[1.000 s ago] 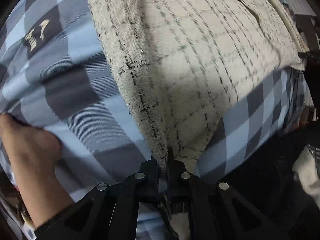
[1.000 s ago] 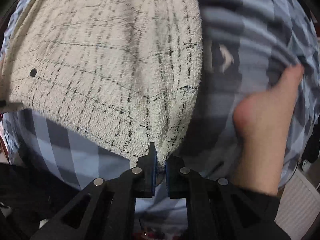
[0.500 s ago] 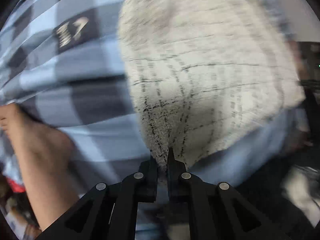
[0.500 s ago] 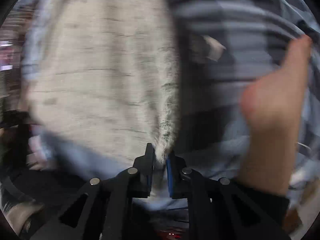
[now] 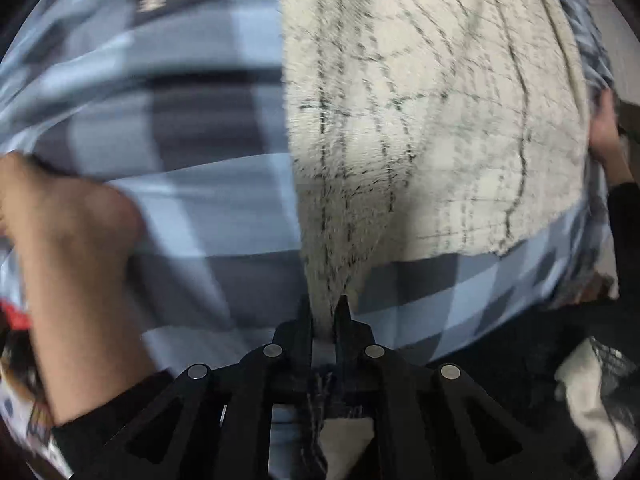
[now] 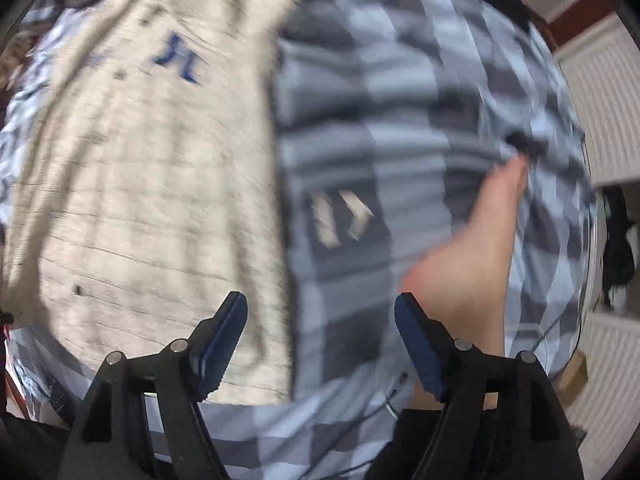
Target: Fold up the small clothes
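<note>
A cream tweed garment with thin black check lines (image 5: 432, 112) lies on a blue and grey checked cloth (image 5: 192, 200). My left gripper (image 5: 326, 312) is shut on the garment's near corner. In the right wrist view the garment (image 6: 140, 184) shows a blue mark near its top. My right gripper (image 6: 320, 332) is open and empty above the garment's right edge, its blue-padded fingers (image 6: 222, 340) spread wide apart.
A bare hand (image 5: 68, 248) presses on the checked cloth (image 6: 400, 120) at the left; it also shows in the right wrist view (image 6: 472, 264). Another hand (image 5: 604, 128) holds the cloth's right edge. A white ribbed panel (image 6: 600, 112) stands at the right.
My right gripper has let go of the garment's corner and opened wide. My left gripper still holds its corner. Both views have shifted over the cloth.
</note>
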`<state>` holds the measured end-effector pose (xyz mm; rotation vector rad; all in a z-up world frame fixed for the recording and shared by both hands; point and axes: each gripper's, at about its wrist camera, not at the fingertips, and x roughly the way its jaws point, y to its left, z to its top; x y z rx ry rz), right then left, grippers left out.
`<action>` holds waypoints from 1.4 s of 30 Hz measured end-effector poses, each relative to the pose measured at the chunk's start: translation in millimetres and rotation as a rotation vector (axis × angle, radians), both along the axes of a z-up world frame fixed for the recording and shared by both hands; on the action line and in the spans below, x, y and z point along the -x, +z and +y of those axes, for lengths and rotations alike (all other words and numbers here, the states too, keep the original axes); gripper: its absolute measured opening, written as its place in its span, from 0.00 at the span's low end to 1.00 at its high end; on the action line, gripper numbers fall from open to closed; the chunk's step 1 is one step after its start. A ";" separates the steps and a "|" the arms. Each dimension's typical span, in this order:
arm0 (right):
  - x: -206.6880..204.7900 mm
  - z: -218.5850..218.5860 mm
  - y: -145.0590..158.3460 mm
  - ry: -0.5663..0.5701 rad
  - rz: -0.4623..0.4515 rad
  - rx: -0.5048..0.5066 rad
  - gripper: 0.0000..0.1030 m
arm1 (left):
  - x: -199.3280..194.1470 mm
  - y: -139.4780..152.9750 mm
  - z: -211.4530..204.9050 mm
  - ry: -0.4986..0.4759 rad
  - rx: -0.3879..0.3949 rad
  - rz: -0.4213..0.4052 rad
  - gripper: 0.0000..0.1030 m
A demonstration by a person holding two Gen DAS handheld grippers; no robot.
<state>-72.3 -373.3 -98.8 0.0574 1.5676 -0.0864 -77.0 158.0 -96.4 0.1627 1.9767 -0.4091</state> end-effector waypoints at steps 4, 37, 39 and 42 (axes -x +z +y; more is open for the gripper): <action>-25.9 32.7 46.9 0.106 -0.080 -0.025 0.71 | -17.0 15.7 11.1 0.053 -0.137 -0.065 0.08; -340.9 115.1 -16.2 -0.025 -0.228 -0.117 0.15 | -130.3 82.3 -84.1 0.023 0.301 -0.686 0.08; -333.3 106.2 -7.7 -0.031 -0.244 -0.134 0.14 | -128.1 84.8 -81.3 0.020 0.294 -0.713 0.08; -320.2 104.8 10.4 0.027 -0.287 -0.083 0.00 | -129.6 80.4 -77.6 0.041 0.306 -0.688 0.08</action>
